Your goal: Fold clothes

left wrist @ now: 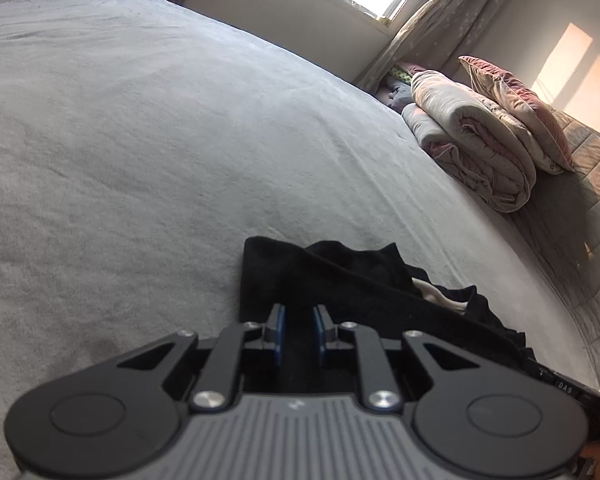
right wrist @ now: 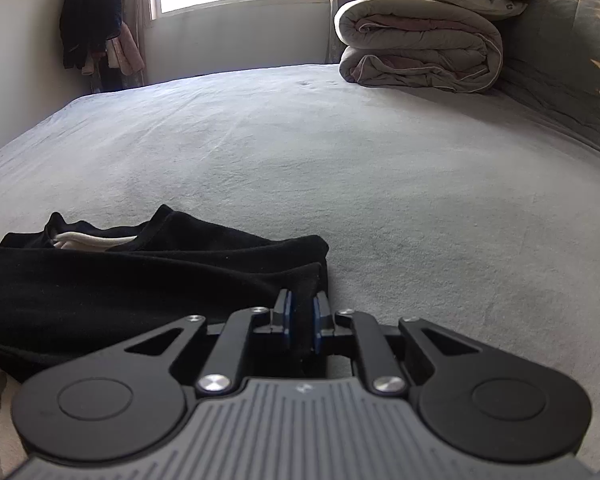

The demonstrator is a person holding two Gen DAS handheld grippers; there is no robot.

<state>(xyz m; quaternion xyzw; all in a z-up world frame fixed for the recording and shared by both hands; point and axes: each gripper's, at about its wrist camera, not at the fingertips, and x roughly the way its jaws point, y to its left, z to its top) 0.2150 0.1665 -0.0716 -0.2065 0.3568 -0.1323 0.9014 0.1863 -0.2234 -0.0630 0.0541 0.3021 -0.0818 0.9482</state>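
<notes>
Left claw (left wrist: 300, 326) pinched one end of the black garment (left wrist: 340, 276); my right claw (right wrist: 302, 316) nipped its other edge. Garment lay bunched on the near bed (right wrist: 380, 168). Looked soft, light, floppy; corners seemed best holds.

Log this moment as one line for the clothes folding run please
left gripper: shut on black garment | right gripper: shut on the garment's other end | garment: bunched on grey bed | fold: not finished
</notes>
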